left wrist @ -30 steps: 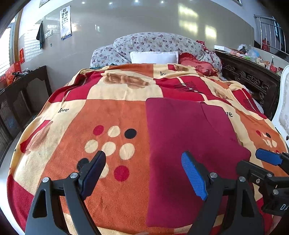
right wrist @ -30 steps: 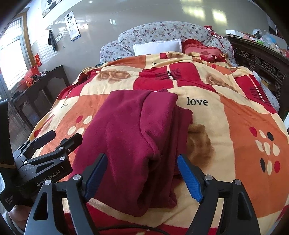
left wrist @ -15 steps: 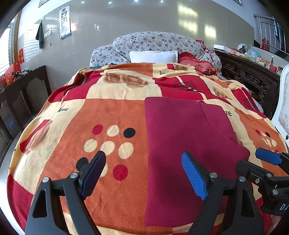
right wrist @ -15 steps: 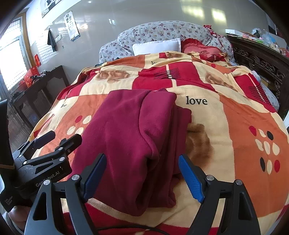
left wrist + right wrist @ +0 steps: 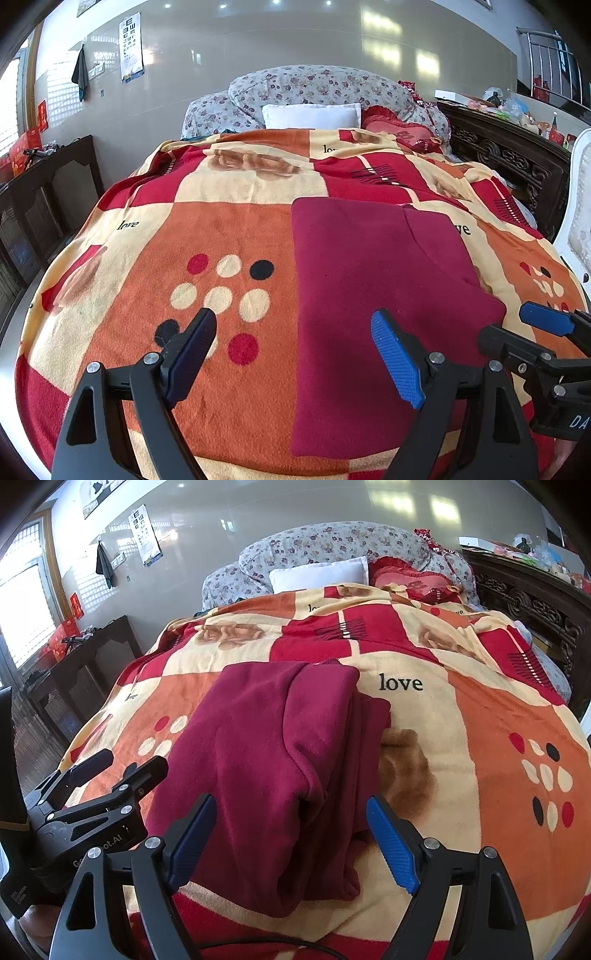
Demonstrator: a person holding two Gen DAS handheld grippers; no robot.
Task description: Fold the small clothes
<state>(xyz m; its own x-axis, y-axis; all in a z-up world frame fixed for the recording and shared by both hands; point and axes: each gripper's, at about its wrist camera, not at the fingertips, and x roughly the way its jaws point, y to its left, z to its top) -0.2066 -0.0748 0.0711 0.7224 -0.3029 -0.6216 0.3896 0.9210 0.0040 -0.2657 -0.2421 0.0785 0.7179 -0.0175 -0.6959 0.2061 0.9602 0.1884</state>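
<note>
Item: maroon garment (image 5: 273, 760), part-folded lengthwise, lying on blanket (image 5: 229, 369) near its front edge. Left gripper (image 5: 295, 360) and right gripper (image 5: 291, 840): fingers apart, empty. Advice: pinch both near corners evenly before folding.

A patchwork blanket (image 5: 229, 229) in orange, red and cream covers the bed. At its head lie a white pillow (image 5: 312, 116), a floral quilt (image 5: 317, 83) and a red cushion (image 5: 397, 129). An eye chart (image 5: 132, 46) hangs on the wall.
</note>
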